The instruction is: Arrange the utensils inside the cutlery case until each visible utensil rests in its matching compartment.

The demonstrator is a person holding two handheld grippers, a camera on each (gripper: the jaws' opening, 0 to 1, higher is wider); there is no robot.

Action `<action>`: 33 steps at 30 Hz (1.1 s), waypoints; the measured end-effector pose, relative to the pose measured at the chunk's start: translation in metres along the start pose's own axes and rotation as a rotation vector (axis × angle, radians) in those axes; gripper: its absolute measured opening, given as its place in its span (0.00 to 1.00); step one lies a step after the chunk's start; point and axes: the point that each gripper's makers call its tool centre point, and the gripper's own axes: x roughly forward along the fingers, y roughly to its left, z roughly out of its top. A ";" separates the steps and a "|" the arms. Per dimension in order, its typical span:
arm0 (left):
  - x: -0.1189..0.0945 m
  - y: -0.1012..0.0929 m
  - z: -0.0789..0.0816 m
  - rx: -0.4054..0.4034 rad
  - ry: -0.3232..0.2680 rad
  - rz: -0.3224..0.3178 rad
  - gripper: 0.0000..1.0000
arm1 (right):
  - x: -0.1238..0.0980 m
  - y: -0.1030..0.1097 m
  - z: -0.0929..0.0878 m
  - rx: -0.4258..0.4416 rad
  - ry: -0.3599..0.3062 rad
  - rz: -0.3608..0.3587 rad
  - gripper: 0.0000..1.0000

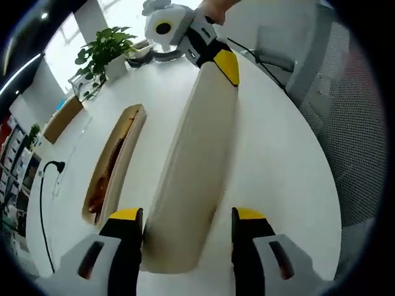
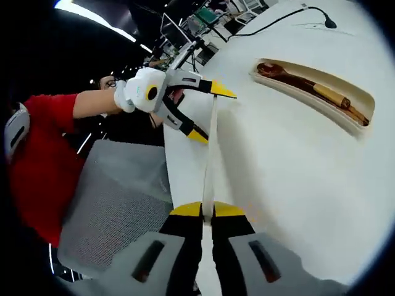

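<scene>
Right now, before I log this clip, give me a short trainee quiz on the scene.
1. True or false: the right gripper is shut on the long cream plastic lid.
2. Where do the brown wooden utensils lie? A) in the open cream case base; B) loose on the round white table; C) in the left gripper.
3. Fill in: the left gripper's jaws stand ___ on either side of the lid.
Key: 1 true; 2 A; 3 open.
</scene>
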 end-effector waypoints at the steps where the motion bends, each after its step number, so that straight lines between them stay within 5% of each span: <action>1: 0.000 0.001 0.000 0.008 0.001 0.000 0.54 | -0.001 -0.003 0.004 0.034 -0.019 -0.006 0.02; 5: 0.001 0.004 -0.004 -0.023 0.025 0.008 0.48 | -0.012 -0.013 0.032 0.165 -0.215 -0.004 0.04; 15: 0.005 0.009 -0.009 -0.083 0.039 0.028 0.41 | -0.027 -0.034 0.053 0.543 -0.476 0.046 0.03; 19: 0.006 0.006 -0.010 -0.112 0.044 -0.005 0.40 | -0.024 -0.037 0.051 0.516 -0.496 0.027 0.04; 22: 0.004 0.002 -0.010 -0.113 0.064 -0.049 0.40 | -0.022 -0.034 0.053 0.337 -0.496 -0.040 0.05; 24: 0.001 0.004 -0.008 -0.119 0.065 -0.065 0.40 | -0.026 -0.025 0.061 0.297 -0.542 -0.014 0.04; 27: -0.005 0.007 -0.005 -0.132 0.059 -0.072 0.40 | -0.030 -0.024 0.065 0.395 -0.538 -0.005 0.04; 33: -0.020 0.024 0.006 -0.153 0.068 -0.098 0.40 | -0.045 -0.022 0.082 0.362 -0.591 -0.022 0.05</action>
